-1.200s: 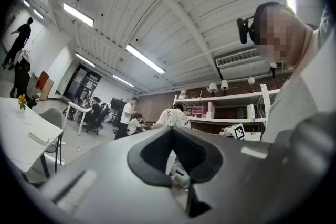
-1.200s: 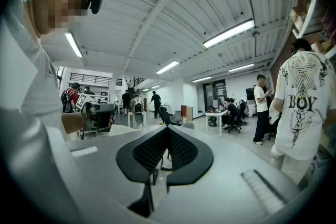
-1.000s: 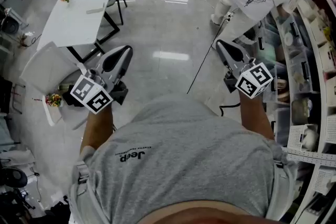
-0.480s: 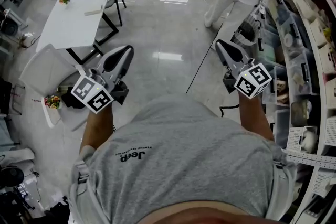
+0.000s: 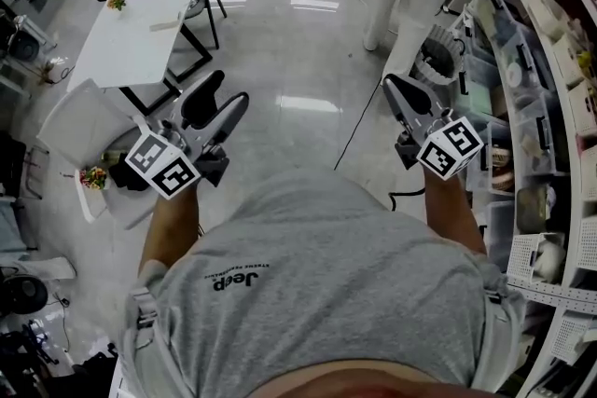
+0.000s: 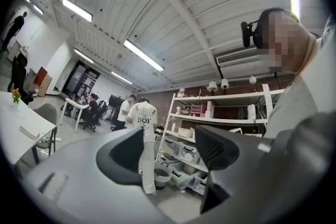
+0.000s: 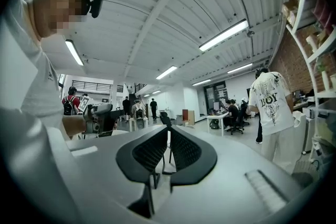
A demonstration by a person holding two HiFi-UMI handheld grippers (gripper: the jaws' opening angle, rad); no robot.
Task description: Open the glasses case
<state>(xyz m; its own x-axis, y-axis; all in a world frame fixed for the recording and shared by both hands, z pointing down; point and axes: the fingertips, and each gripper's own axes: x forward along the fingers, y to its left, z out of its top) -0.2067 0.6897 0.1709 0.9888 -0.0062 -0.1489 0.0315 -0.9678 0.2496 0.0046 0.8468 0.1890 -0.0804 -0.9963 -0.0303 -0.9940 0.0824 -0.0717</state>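
The opening is not yet beginning — the left hand-held gripper (image 5: pixel 228 90) at 9 o'clock has just been opening its jaws on empty air, the right hand-held gripper (image 5: pixel 393 85) at 3 o'clock is sitting clenched and empty, and no glasses case is showing in any view.

Jaws of right hand-held gripper (image 7: pixel 168 128) closed, tips meeting, nothing between; person in white shirt (image 7: pixel 270 99) at right.
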